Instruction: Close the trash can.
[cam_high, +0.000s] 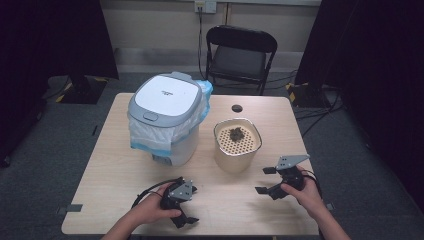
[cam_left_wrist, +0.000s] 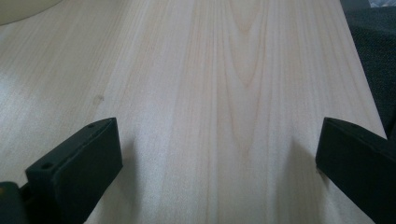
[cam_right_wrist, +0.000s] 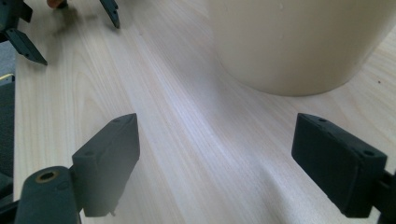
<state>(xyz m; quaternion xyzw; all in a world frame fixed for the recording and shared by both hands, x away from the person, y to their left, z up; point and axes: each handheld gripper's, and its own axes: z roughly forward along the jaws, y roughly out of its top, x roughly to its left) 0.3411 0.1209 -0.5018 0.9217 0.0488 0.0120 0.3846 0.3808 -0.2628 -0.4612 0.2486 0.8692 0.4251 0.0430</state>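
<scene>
Grippers sit low over the table, both with jaws apart and empty: left gripper near the edge, right gripper beside the cream pot, which holds perhaps dark scraps.

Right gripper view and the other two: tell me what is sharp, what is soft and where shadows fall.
Right gripper view: the cream round container is soft, the pale wooden table shows sheen. Left gripper view: wood grain is sharp, and both black jaws throw faint shadows. High view: evenly lit tabletop, dark room edges; the dark clump on the container's perforated insert is too small to identify.
</scene>
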